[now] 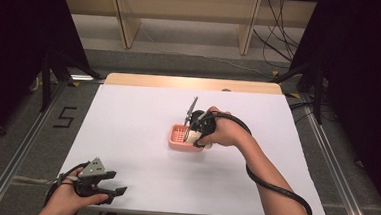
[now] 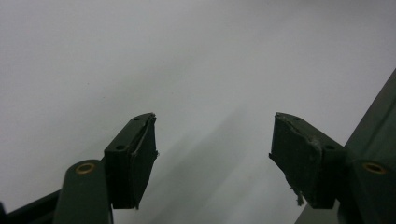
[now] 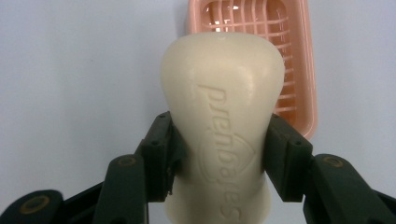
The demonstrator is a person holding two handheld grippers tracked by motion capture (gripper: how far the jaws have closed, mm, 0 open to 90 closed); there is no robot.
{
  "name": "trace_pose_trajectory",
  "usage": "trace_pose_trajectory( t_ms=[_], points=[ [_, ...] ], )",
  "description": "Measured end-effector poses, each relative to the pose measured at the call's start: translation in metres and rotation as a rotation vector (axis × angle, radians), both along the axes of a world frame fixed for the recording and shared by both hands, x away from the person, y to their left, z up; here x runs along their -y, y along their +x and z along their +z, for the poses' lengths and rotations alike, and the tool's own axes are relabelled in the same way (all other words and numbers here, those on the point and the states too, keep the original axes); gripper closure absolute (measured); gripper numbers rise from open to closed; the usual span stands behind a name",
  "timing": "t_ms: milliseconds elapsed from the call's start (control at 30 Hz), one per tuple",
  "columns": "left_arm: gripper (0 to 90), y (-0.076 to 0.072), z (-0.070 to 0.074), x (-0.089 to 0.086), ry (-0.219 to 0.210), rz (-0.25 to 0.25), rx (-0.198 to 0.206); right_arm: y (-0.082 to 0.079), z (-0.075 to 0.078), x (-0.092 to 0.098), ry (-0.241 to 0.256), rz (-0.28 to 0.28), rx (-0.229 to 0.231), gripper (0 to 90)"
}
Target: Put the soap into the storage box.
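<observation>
A cream soap bar [image 3: 223, 116] with embossed lettering is clamped at its narrow waist by my right gripper [image 3: 219, 154]. It hangs just above the near end of a pink slotted soap dish [image 3: 299, 70]. From above, the soap [image 1: 192, 136] and the right gripper [image 1: 197, 130] sit over the right part of the dish [image 1: 179, 137] at the table's middle. My left gripper [image 1: 116, 190] rests open at the table's front left corner; its jaws [image 2: 212, 154] stand wide apart over bare white surface.
The white table top [image 1: 143, 114] spreads around the dish. A cable [image 1: 274, 185] trails from the right gripper along the forearm. Wooden shelving [image 1: 184, 17] and black stands lie beyond the far edge.
</observation>
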State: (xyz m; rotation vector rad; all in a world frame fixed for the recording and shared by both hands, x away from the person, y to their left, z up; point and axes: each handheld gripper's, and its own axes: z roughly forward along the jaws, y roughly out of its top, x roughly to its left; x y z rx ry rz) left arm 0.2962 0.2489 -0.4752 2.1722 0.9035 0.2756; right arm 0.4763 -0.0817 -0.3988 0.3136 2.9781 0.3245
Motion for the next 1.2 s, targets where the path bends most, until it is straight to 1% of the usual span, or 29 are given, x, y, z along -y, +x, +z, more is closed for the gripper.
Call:
trace_pose_trajectory(
  t_ms=[33, 67, 133, 200, 267, 300, 333, 367, 400, 433, 500, 533, 567, 600, 633, 667, 700, 733, 800, 833, 867, 900, 933, 967, 1000, 1033, 1067, 1100, 1200],
  points=[
    [30.9, 0.000, 0.000, 0.000, 0.000, 0.001, -0.001, -0.001, 0.001, -0.001, -0.004, -0.009, -0.005, 50.6],
    [30.9, 0.000, 0.000, 0.000, 0.000, 0.001, -0.001, -0.001, 0.001, -0.001, -0.008, -0.031, -0.008, 50.6],
    [30.9, 0.000, 0.000, 0.000, 0.000, 0.000, -0.001, 0.000, 0.000, -0.001, -0.008, -0.030, -0.008, 50.6],
    [30.9, 0.000, 0.000, 0.000, 0.000, 0.000, -0.001, 0.002, 0.001, 0.000, -0.001, -0.010, -0.003, 50.6],
    [30.9, 0.000, 0.000, 0.000, 0.000, 0.000, -0.001, 0.004, 0.001, 0.000, -0.005, -0.015, -0.002, 50.6],
    [30.9, 0.000, 0.000, 0.000, -0.001, 0.000, -0.001, 0.004, 0.001, 0.000, -0.009, -0.029, -0.001, 50.6],
    [30.8, 0.000, 0.000, 0.000, -0.001, 0.000, 0.000, 0.005, 0.001, 0.000, -0.008, -0.015, 0.000, 50.6],
    [30.9, 0.000, 0.000, 0.000, -0.001, 0.000, 0.000, 0.005, 0.001, 0.000, -0.008, -0.015, 0.000, 50.6],
    [30.9, 0.000, 0.000, 0.000, -0.002, 0.001, -0.001, 0.005, 0.001, -0.001, 0.006, -0.026, -0.006, 50.6],
    [30.9, 0.000, 0.000, 0.000, -0.002, 0.001, -0.001, 0.004, 0.001, -0.002, 0.016, -0.051, -0.018, 50.6],
    [30.9, 0.000, 0.000, 0.000, -0.002, 0.001, -0.002, 0.009, 0.000, -0.001, 0.011, 0.003, 0.006, 50.6],
    [30.9, 0.000, 0.000, 0.000, -0.002, 0.001, -0.002, 0.007, 0.000, -0.002, 0.019, -0.016, -0.003, 50.6],
    [30.9, 0.000, 0.000, 0.000, -0.002, 0.001, -0.002, 0.007, 0.000, -0.002, 0.019, -0.016, -0.003, 50.6],
    [30.9, 0.000, 0.000, 0.000, -0.002, 0.001, -0.001, 0.007, 0.000, -0.003, 0.027, -0.035, -0.017, 50.6],
    [30.9, 0.000, 0.000, 0.000, -0.002, 0.001, 0.000, 0.007, 0.000, -0.003, 0.015, -0.040, -0.014, 50.6],
    [30.9, 0.000, 0.000, 0.000, -0.002, 0.001, 0.000, 0.009, 0.000, -0.004, 0.018, -0.022, -0.009, 50.6],
    [30.8, 0.000, 0.000, 0.000, -0.001, 0.000, 0.000, 0.008, 0.000, -0.004, 0.023, -0.037, -0.014, 50.6],
    [30.9, 0.000, 0.000, 0.000, -0.002, 0.001, -0.001, 0.009, 0.000, -0.004, 0.027, -0.033, -0.017, 50.6],
    [30.9, 0.000, 0.000, 0.000, -0.003, 0.002, -0.002, 0.009, -0.001, -0.005, 0.018, -0.036, -0.016, 50.6],
    [30.9, 0.000, 0.000, 0.000, -0.003, 0.001, -0.002, 0.010, -0.001, -0.005, 0.022, -0.031, -0.010, 50.6],
    [30.9, 0.000, 0.000, 0.000, -0.003, 0.001, -0.002, 0.010, -0.001, -0.006, 0.017, -0.043, -0.019, 50.6],
    [30.9, 0.000, 0.000, 0.000, -0.002, 0.000, -0.001, 0.009, -0.001, -0.006, 0.023, -0.047, -0.021, 50.6],
    [30.9, 0.000, 0.000, 0.000, -0.002, 0.000, -0.001, 0.011, -0.001, -0.007, 0.019, -0.030, -0.013, 50.6],
    [30.9, 0.000, 0.000, 0.000, -0.002, 0.001, -0.001, 0.011, -0.001, -0.008, 0.020, -0.046, -0.019, 50.6],
    [30.9, 0.000, 0.000, 0.000, -0.002, 0.001, -0.001, 0.013, -0.001, -0.008, 0.023, -0.021, -0.007, 50.6],
    [30.8, 0.000, 0.000, 0.000, -0.003, 0.001, -0.001, 0.015, -0.002, -0.007, 0.017, -0.007, -0.009, 50.6],
    [30.9, 0.000, 0.000, 0.000, -0.003, 0.001, -0.001, 0.015, -0.002, -0.007, 0.017, -0.007, -0.009, 50.6],
    [30.9, 0.000, 0.000, 0.000, -0.002, -0.001, 0.000, 0.017, -0.002, -0.007, 0.010, 0.015, 0.002, 50.6],
    [30.9, 0.000, 0.000, 0.000, -0.004, 0.001, 0.000, 0.017, -0.002, -0.008, 0.010, 0.021, 0.005, 50.6]
  ],
)
